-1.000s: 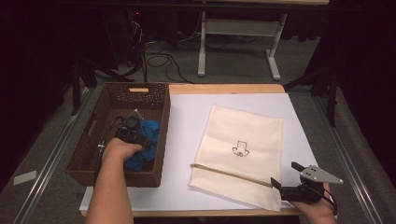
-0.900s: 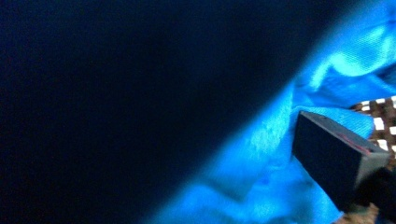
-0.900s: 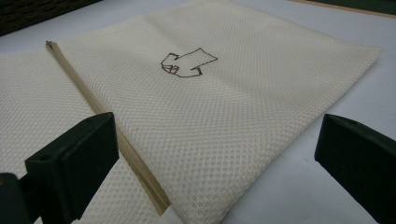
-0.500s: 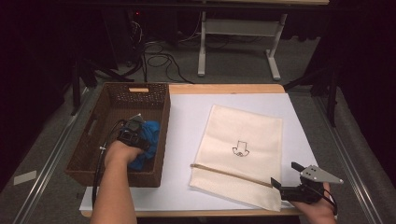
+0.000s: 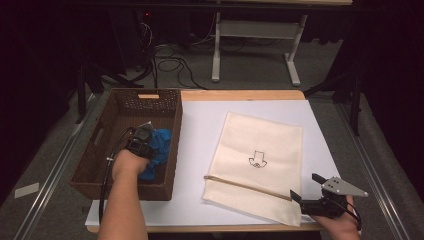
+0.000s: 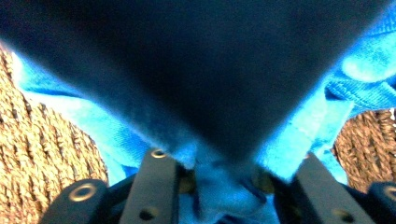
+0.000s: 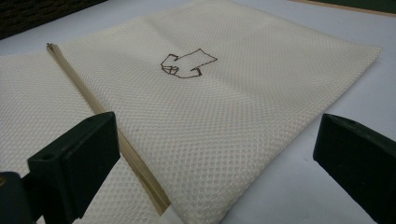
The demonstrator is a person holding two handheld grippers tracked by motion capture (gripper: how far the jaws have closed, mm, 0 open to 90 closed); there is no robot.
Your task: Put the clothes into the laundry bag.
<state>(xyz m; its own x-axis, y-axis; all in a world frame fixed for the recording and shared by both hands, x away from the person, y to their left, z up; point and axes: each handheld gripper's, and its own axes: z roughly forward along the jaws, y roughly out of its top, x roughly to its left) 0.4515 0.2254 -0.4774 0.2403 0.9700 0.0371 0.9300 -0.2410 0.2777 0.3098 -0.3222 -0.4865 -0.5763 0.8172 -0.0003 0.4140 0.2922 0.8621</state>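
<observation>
a brown woven basket point(image 5: 95, 145) stands on the left part of the table, on the edge of a white sheet point(image 5: 200, 125) that covers the table top. inside the basket, near its right wall, lies a blue cloth point(image 5: 157, 145). the left gripper point(image 5: 142, 140) is down in the basket, on top of this cloth. in the left gripper view its two black jaws stand a little apart and the blue cloth point(image 6: 224, 186) is bunched between them, so the jaws hold a fold of it; the woven bottom of the basket point(image 6: 42, 140) shows on both sides of the cloth. the upper part of this view is dark and blurred, and i cannot tell what it is

to the right of the basket a cream mesh bag point(image 5: 260, 165) lies flat on the white sheet. it has a small dark drawing point(image 5: 257, 160) in the middle and a thin tan strip point(image 5: 245, 185) across its near part

the right gripper point(image 5: 306, 191) is at the near right corner of the table, just beside the near right corner of the bag. in the right gripper view its jaws stand wide apart with nothing between them, low above the mesh bag point(image 7: 210, 116), and the tan strip point(image 7: 112, 140) runs past the left jaw
</observation>
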